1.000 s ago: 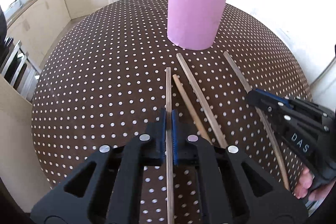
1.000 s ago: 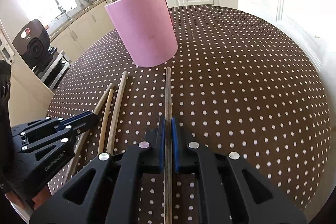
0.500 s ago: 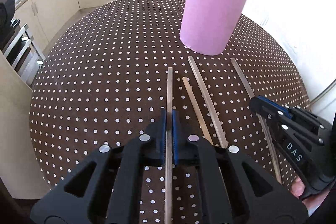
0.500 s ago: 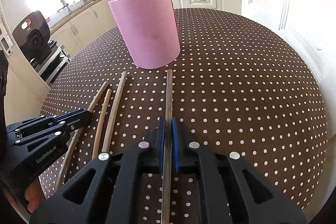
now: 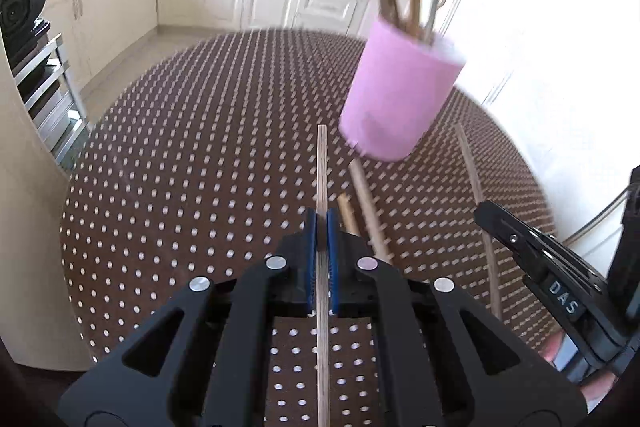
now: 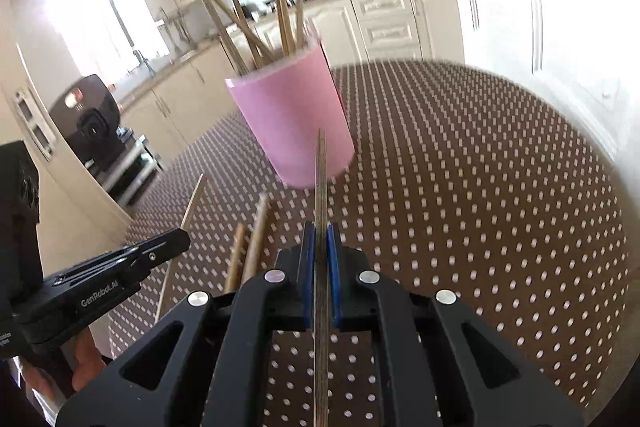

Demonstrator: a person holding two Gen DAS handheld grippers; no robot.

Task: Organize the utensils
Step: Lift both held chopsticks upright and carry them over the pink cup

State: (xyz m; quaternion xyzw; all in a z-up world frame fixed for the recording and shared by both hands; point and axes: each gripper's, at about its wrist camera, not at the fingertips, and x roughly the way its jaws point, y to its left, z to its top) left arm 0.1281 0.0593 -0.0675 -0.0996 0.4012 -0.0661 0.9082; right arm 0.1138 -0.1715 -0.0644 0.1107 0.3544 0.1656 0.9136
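Two handheld black grippers work over a round table (image 5: 168, 187) covered in a brown cloth with white dots, in a cream-coloured kitchen.

The left gripper (image 5: 322, 223) has its blue-padded jaws pressed together on a pale wooden chopstick (image 5: 322, 167). The stick runs straight forward between the pads, its far tip ending just left of the base of a pink cylindrical holder (image 5: 400, 103). The right gripper (image 6: 321, 235) is likewise clamped on a darker chopstick (image 6: 321, 179), whose tip reaches in front of the lower wall of the same pink holder (image 6: 288, 123).

The holder stands on the table ahead of both grippers and already contains a bundle of upright chopsticks (image 6: 280, 15) that lean outward at different angles.

In the left wrist view, two loose chopsticks (image 5: 366, 203) lie side by side on the cloth just right of the left gripper, pointing toward the holder. A third loose chopstick (image 5: 474, 183) lies farther right, passing beneath the right gripper's body. Fingertips (image 5: 560, 351) of the person's hand show at the lower right edge.

Both views are slightly blurred.
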